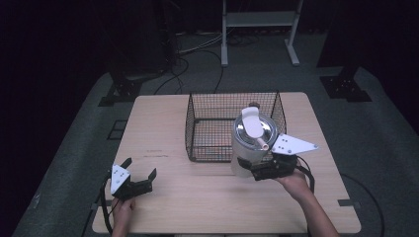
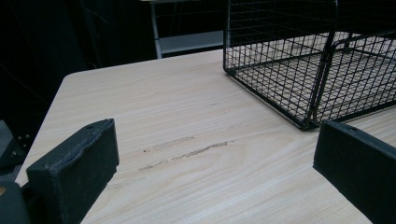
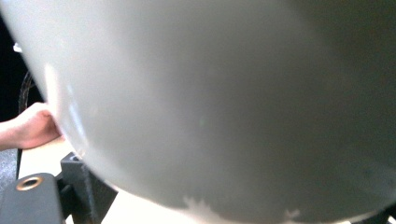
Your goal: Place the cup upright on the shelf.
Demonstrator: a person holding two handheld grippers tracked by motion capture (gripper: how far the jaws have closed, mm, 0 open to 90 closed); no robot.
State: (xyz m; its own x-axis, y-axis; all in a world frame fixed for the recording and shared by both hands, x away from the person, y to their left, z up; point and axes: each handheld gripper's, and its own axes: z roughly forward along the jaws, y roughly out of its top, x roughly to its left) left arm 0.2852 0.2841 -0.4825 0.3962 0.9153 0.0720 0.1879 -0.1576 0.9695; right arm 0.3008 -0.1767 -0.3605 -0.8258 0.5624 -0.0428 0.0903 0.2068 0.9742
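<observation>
A white jug (image 1: 245,147) with a shiny metal lid (image 1: 255,129) and a white lid handle is tilted, standing just in front of the black wire basket (image 1: 232,93). My right gripper (image 1: 248,169) is shut on the jug's lower body, held by the person's right hand. In the right gripper view the jug's white wall (image 3: 224,102) is pressed up close. My left gripper (image 1: 140,167) rests low over the table's front left, open, with bare wood between its jaws (image 2: 215,154).
The wooden table (image 1: 197,197) has a few dark scuff marks (image 2: 187,151) ahead of the left gripper. The basket's near corner (image 2: 308,122) stands to that gripper's front right. Cables and a metal stand lie on the floor beyond the table.
</observation>
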